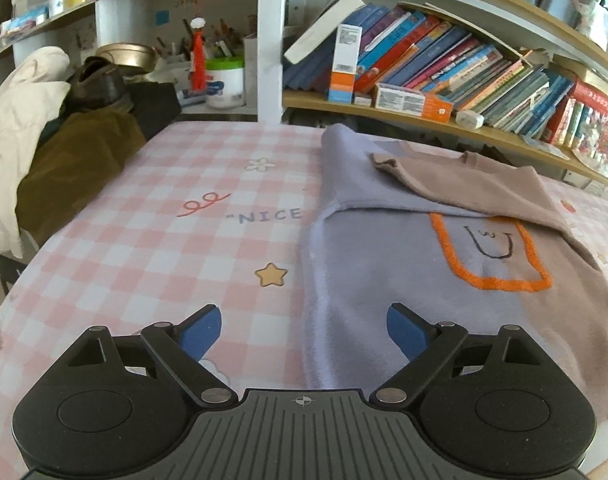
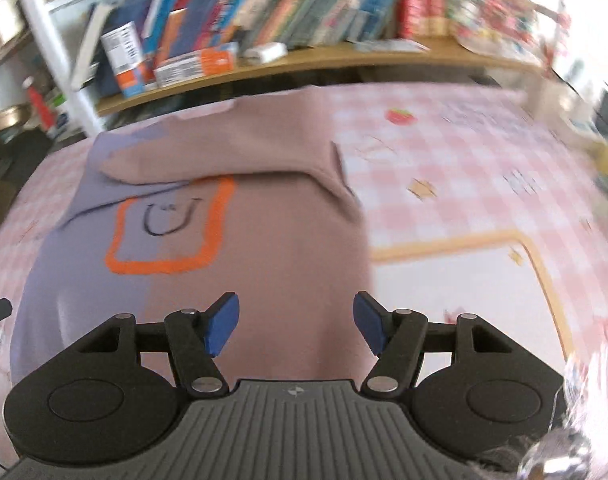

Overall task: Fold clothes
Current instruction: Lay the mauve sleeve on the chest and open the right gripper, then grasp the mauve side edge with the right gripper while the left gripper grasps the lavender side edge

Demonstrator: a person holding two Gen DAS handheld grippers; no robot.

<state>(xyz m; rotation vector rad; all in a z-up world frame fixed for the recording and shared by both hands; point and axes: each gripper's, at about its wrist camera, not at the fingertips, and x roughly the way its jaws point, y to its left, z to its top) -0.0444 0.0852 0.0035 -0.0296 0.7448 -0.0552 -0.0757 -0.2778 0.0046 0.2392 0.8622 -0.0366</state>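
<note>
A two-tone sweater, lilac on one half and dusty pink on the other, lies flat on the checked tablecloth with both sleeves folded in across its chest and an orange square patch on the front. My left gripper is open and empty above the sweater's lower left hem. In the right wrist view the sweater fills the middle. My right gripper is open and empty over the pink lower part near the hem.
The pink checked tablecloth covers the table. A pile of cream and brown clothes sits at the far left. Bookshelves with books stand behind the table. The cloth lies bare right of the sweater.
</note>
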